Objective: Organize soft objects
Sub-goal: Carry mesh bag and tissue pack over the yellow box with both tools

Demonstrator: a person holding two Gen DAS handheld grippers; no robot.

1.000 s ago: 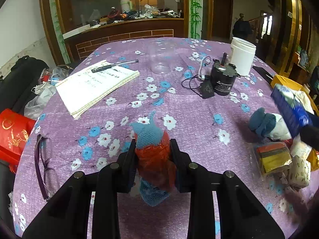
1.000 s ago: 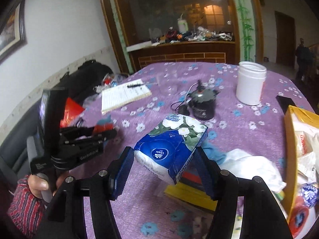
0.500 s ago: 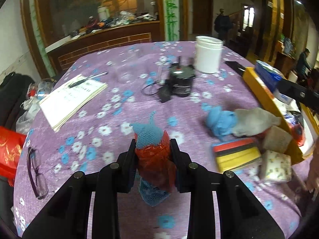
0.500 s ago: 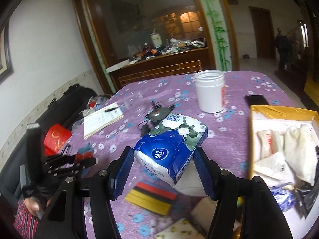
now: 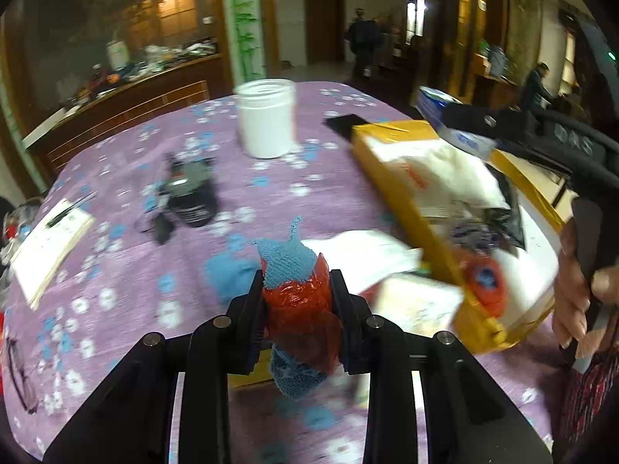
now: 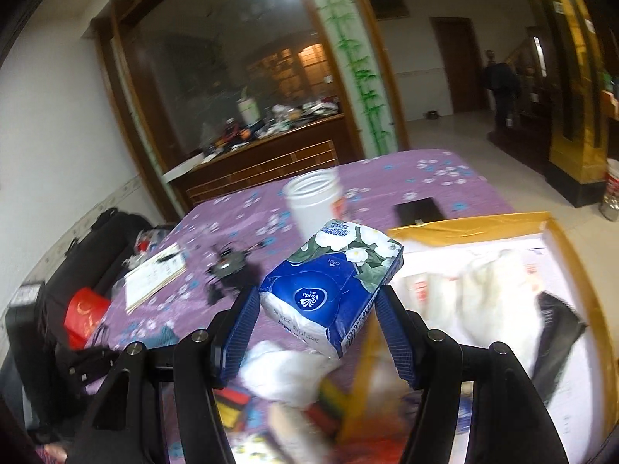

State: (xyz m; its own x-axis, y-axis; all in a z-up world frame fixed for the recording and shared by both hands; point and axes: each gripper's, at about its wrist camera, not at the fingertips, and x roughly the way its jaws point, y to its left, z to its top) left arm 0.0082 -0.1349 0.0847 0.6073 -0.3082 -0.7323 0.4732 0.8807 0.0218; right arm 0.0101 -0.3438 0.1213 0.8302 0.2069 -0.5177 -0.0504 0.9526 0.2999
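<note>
Left gripper (image 5: 298,309) clamps sock bundle (image 5: 296,290), right gripper (image 6: 315,328) clamps tissue pack (image 6: 332,290); carry step, next release into yellow box (image 5: 406,193) at right.

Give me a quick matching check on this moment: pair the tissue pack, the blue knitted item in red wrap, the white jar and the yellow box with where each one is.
Things:
1. tissue pack
2. blue knitted item in red wrap
3. white jar
4. yellow box

Places:
A. standing on the purple tablecloth, far side
B. clamped in the left gripper
C. lying open at the table's right edge, white bags inside
D. clamped in the right gripper

Pairs: 1-D, 2-B, 3-A, 4-C
</note>
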